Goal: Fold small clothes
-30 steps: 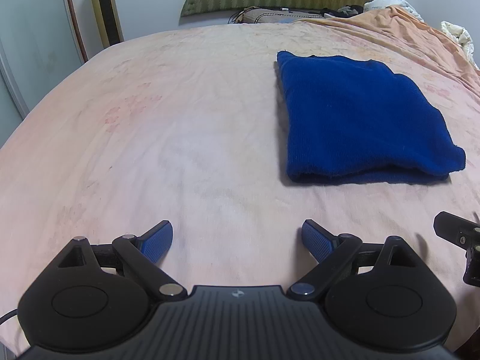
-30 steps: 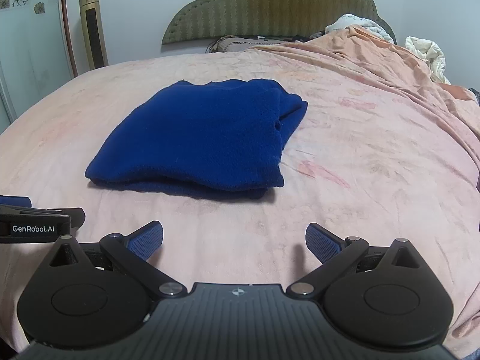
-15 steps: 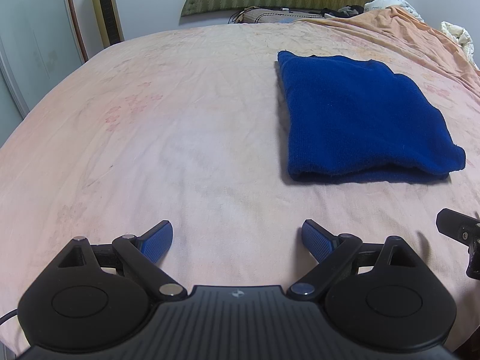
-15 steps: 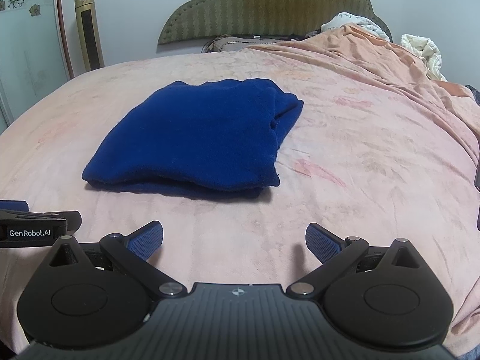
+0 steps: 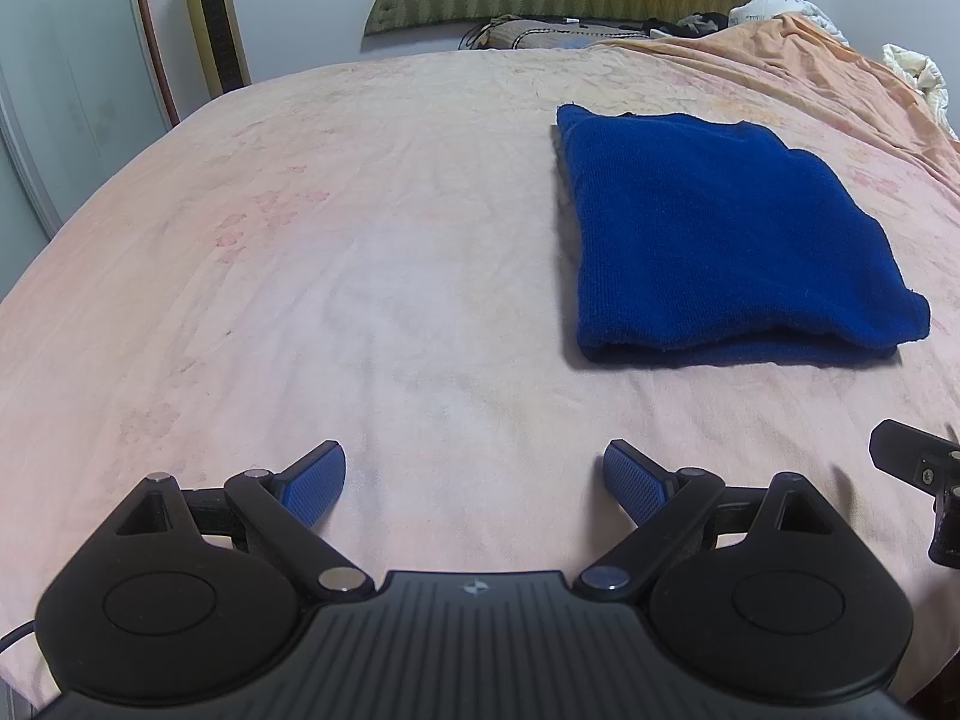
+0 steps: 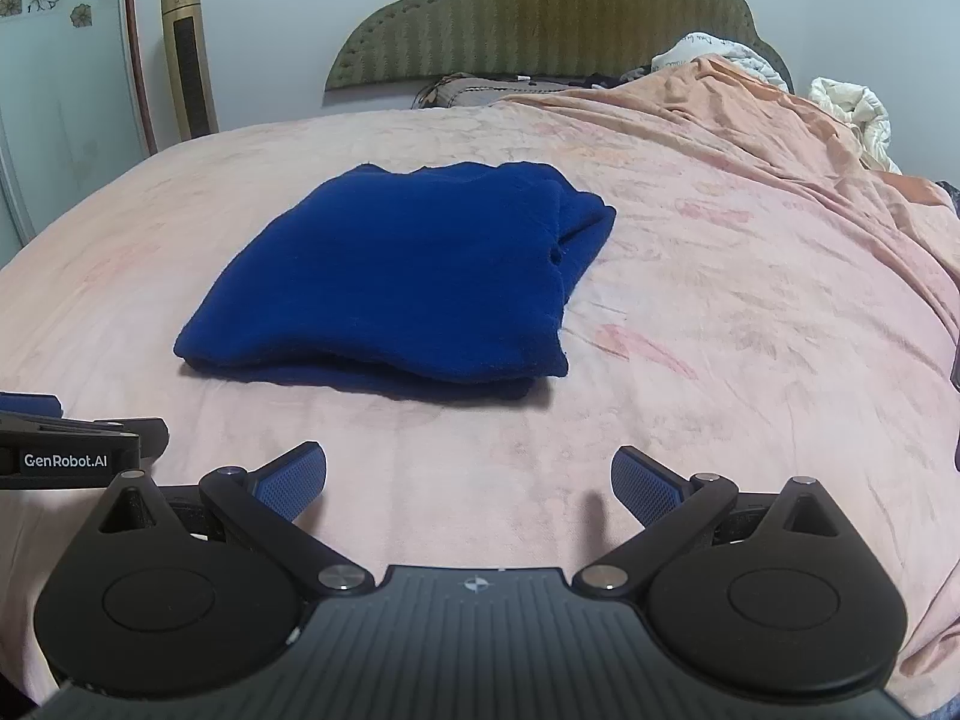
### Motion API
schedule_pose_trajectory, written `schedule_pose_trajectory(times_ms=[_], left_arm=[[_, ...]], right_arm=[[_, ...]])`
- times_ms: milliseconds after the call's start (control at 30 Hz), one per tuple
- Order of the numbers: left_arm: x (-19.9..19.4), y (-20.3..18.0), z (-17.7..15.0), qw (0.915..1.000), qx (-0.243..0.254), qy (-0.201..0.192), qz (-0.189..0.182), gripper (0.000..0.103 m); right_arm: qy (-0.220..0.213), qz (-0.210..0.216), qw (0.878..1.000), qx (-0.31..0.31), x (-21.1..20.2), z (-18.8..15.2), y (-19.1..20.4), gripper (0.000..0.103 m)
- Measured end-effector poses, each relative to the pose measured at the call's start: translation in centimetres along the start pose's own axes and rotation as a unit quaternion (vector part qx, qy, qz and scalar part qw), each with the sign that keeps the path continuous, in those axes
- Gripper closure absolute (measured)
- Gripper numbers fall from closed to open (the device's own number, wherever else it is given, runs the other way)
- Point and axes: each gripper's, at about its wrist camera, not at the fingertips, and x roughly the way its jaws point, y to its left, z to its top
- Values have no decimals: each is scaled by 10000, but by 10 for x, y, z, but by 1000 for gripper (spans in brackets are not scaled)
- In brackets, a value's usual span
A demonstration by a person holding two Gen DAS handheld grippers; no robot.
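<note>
While both cameras are looking across the bed, here is what is showing.

Change: the right view is sitting a little lower and further back than half a second ago, so more wall is showing; the left view is looking almost the same.
Folded clothes: the dark blue folded knit jumper [image 6: 396,276] is lying flat on the pale pink bed sheet [image 5: 300,276], in the same place as before.
Left gripper: the black left gripper with blue pads [image 5: 474,477] is hovering low over the sheet with its fingers spread wide apart, holding nothing, well apart from the jumper [image 5: 714,234].
Right gripper: the black right gripper with blue pads [image 6: 468,483] is also spread wide and is holding nothing, near the jumper's front edge.
Around: a green padded headboard [image 6: 540,18] is standing at the far end, and a gold tall tower fan [image 6: 187,57] is standing by the wall.
More stuff: a rumpled orange blanket [image 6: 780,138] is lying on the right side.
In the way: nothing is lying between either gripper and the jumper.
</note>
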Motion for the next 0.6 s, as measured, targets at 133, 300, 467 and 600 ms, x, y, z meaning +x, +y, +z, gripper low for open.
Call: schedule_pose_trajectory(times_ms=[133, 300, 467, 600], left_arm=[[-1, 0, 0, 10000, 13, -2, 10, 9], [-2, 0, 0, 10000, -18, 4, 10, 9], [-2, 0, 0, 10000, -16, 1, 11, 9], [-2, 0, 0, 10000, -21, 3, 8, 9]], right_arm=[[-13, 14, 10000, -9, 0, 0, 0, 0], [-12, 7, 10000, 10, 0, 0, 0, 0], [-14, -19, 10000, 58, -2, 0, -2, 0], [14, -1, 10000, 84, -2, 0, -3, 0]])
